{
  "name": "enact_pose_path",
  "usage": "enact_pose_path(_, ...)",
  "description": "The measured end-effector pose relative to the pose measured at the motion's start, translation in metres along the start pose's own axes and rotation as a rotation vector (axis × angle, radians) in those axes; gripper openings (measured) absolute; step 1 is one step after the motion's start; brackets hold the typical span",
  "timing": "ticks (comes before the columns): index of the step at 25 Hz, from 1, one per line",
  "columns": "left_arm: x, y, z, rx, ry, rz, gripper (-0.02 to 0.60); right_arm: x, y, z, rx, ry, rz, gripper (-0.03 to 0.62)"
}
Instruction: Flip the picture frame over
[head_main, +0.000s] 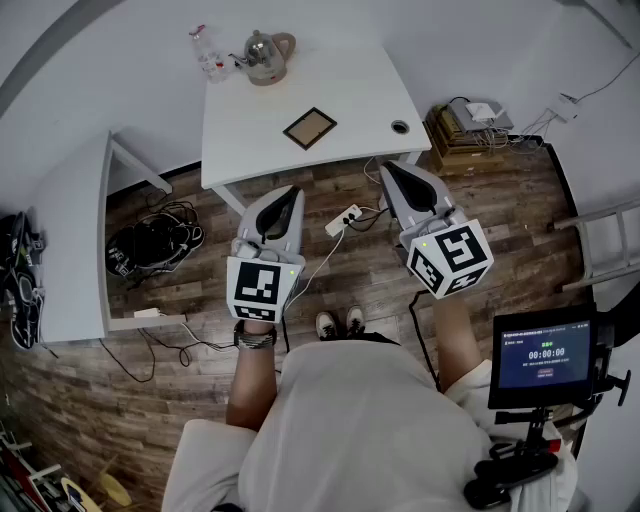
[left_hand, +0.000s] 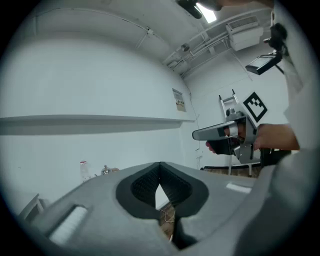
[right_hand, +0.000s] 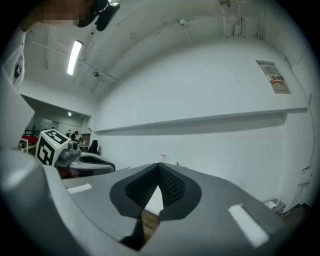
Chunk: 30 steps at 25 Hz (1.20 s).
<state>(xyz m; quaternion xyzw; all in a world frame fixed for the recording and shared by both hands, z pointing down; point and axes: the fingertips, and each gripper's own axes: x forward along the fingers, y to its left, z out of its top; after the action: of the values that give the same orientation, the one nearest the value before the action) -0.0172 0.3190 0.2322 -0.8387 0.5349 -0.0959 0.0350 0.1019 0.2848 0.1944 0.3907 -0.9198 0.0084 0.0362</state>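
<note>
Hovering off table (head_main: 350, 80) | left tool (head_main: 289, 191), right tool (head_main: 386, 167) closed | picture frame (head_main: 309, 128) edges unobstructed

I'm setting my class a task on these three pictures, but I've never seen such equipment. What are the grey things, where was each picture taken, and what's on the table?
A person holds two hand tools, each with two jaws: the left gripper and the right gripper. The patterned cubes belong to them. One picture comes from a camera on the person's head, looking down; the other two from cameras riding on each gripper, looking along its jaws. Both pairs of jaws are closed on nothing. Ahead, untouched, the white table carries a picture frame, a kettle and a bottle.
</note>
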Motion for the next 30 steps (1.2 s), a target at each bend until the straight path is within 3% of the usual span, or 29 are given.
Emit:
enact_pose_path(11, 0.002, 0.002, -0.005, -0.013, 0.029, 0.019, 0.0, -0.002, -0.004, 0.0, 0.07, -0.017, -0.003, 0.002)
enact_pose_path(23, 0.009, -0.003, -0.011, -0.013, 0.058, -0.014, 0.0, -0.008, -0.017, -0.012, 0.129, 0.01, -0.04, 0.002)
enact_pose_path(30, 0.019, 0.025, -0.034, -0.026, 0.062, -0.015, 0.0, 0.025, -0.018, -0.027, 0.134, 0.026, -0.049, 0.002)
